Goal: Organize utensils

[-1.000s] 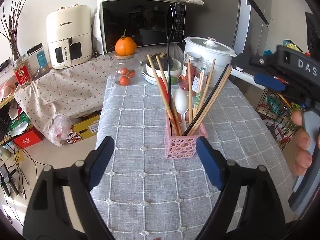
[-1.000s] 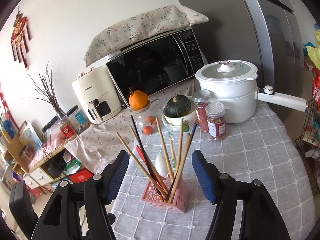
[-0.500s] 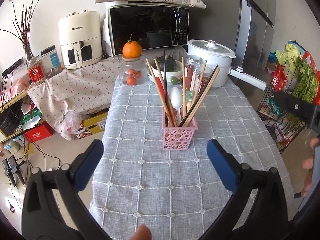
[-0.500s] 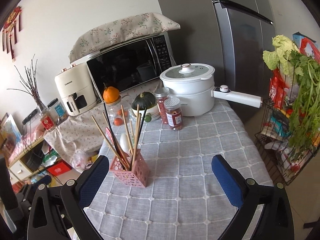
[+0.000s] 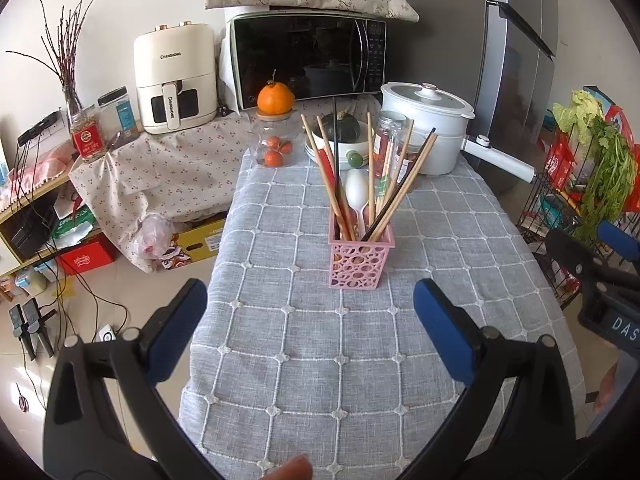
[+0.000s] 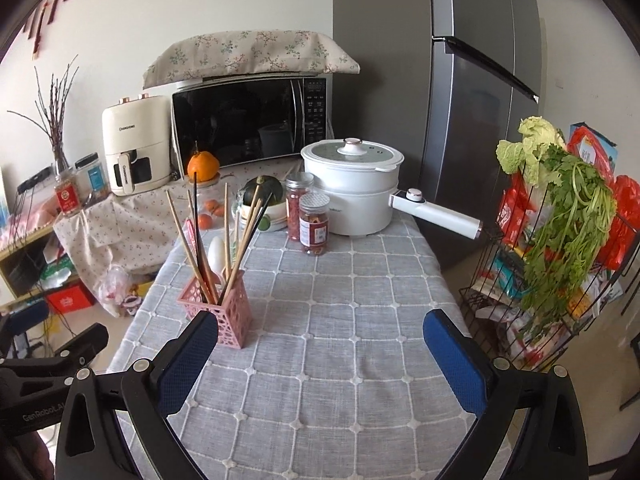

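both tongs spread wide and empty — left tongs and right tongs hover over the near part of the grey checked cloth-covered desk, nothing between the blue pads.

the utensils — wooden chopsticks, a dark chopstick and a white plastic spoon — all stand in the pink perforated plastic holder mid-desk, leaning outward in a fan. by the look of it the sorting is done or nearly so.

risks from here:
- the holder looks light and top-heavy; a nudge from either tong finger, or a catch on a splayed chopstick tip, would likely tip it and spill the lot.
- in the right view the holder sits just beyond the right tongs' left finger — a sideways sweep that way is the probable cause.
- the two red-filled glass jars and white lidded electric pot stand behind the holder; tipped chopsticks could knock the jars.
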`<action>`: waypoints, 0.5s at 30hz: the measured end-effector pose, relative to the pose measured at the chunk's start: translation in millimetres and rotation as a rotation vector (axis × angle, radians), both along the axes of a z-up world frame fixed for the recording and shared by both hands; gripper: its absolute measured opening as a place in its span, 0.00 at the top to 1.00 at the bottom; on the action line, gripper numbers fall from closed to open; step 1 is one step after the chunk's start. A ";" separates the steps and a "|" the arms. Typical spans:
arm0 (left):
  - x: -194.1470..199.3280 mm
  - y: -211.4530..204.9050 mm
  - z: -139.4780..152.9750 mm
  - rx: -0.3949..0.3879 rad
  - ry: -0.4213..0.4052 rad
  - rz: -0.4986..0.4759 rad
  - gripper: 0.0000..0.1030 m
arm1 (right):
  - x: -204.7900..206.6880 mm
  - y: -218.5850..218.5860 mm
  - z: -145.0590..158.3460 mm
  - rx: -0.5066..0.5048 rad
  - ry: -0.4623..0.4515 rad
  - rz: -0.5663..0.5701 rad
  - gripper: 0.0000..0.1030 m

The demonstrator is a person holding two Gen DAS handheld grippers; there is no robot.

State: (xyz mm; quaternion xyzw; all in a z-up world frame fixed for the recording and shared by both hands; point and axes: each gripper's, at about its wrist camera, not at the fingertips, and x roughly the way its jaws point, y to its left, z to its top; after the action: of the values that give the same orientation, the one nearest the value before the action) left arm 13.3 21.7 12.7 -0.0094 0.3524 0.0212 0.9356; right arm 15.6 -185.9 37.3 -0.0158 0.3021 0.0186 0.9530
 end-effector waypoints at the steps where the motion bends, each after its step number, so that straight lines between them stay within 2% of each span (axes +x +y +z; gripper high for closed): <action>1: 0.4 -1.0 -0.9 -0.001 0.001 -0.002 0.01 | 1.8 0.2 -1.6 0.001 0.009 0.001 0.00; 15: 0.6 -10.6 -6.6 0.003 0.011 -0.015 0.00 | 4.6 -0.1 -12.3 -0.003 0.056 0.008 0.00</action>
State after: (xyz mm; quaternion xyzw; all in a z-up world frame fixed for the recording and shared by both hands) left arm 13.8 11.1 6.1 -0.0055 0.3575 0.0148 0.9338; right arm 20.1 -186.0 25.0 -0.0178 0.3288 0.0227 0.9440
